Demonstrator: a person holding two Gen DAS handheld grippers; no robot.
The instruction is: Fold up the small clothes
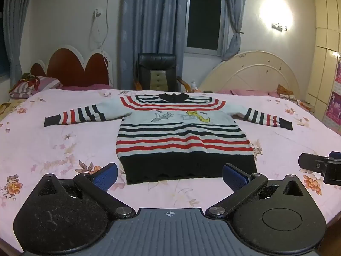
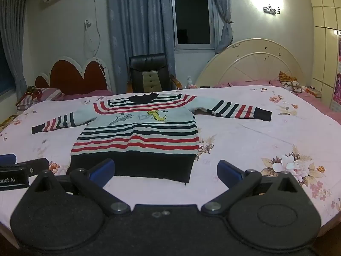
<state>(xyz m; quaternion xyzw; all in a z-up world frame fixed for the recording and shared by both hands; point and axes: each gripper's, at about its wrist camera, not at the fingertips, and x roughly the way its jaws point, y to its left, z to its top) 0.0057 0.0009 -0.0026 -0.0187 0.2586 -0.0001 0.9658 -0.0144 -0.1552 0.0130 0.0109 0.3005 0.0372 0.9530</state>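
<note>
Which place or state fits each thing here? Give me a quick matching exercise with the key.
Things:
1. sweater
2. office chair
3. striped pillow
4. left tool

Places or states:
A. behind the bed, below the window
B. open, just short of the dark hem
C. spread flat on the bedsheet, sleeves out
D. by the red headboard

Pairs: 1-C, 2-A, 3-D, 4-B
</note>
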